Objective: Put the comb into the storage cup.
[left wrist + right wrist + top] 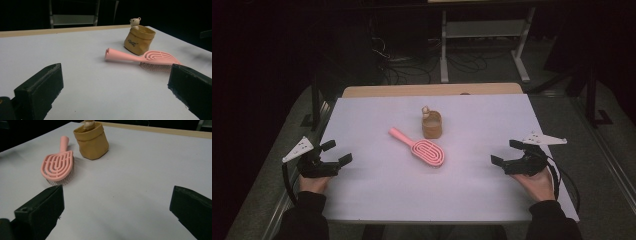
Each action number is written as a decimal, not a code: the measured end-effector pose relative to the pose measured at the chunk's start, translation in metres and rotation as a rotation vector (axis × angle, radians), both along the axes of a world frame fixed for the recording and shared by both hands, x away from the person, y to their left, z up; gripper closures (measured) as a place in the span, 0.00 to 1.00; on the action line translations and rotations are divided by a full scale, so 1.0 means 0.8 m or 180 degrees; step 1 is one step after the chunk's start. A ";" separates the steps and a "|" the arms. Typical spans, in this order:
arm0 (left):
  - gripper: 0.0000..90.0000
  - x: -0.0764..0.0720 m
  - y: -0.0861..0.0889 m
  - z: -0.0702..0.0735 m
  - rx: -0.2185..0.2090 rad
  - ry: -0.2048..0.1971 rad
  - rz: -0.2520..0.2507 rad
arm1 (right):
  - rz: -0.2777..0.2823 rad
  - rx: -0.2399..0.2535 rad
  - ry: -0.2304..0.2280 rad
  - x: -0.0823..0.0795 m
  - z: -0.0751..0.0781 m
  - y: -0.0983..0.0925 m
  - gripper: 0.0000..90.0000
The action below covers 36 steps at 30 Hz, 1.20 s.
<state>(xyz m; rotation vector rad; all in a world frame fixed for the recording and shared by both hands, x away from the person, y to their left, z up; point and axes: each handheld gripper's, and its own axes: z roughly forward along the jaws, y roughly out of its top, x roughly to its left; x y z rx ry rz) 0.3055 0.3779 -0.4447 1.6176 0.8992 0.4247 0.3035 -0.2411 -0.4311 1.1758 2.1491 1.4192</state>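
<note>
A pink hairbrush [421,148] lies bristles down in the middle of the white table [377,195], its handle pointing to the far left. Just behind it stands a small tan paper bag [432,125] with a little toy bear [135,22] peeking out. My left gripper [336,152] rests near the table's left edge, jaws wide apart and empty. My right gripper [506,152] rests at the right side, also open and empty. In the left gripper view the brush [140,57] and bag [138,40] sit ahead to the right; in the right gripper view the brush [58,163] and bag [93,141] lie ahead to the left.
A wooden strip [432,90] runs along the table's far edge. Beyond it stand a metal frame [484,40] and tangled cables [407,62] on a dark floor. The person's hands and dark sleeves come in at the bottom corners.
</note>
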 end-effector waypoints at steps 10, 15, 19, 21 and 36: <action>0.00 0.000 0.000 0.001 0.0008 -0.0002 -0.0013 | 0.0010 0.0062 0.0001 -0.004 0.003 -0.004 0.00; 0.00 -0.001 0.000 0.002 -0.0004 -0.0026 -0.0002 | 0.0015 0.0067 0.0001 -0.006 0.003 -0.006 0.00; 0.00 0.000 -0.003 0.001 0.0014 -0.0005 -0.0050 | 0.0014 0.0087 -0.0020 -0.007 0.005 -0.008 0.00; 0.00 0.003 -0.005 0.001 -0.0003 0.0030 -0.0072 | 0.0020 0.0092 0.0000 -0.007 0.005 -0.009 0.00; 0.00 0.013 -0.020 0.015 0.0338 0.0038 -0.0256 | 0.0036 0.0114 0.0023 -0.010 0.006 -0.012 0.00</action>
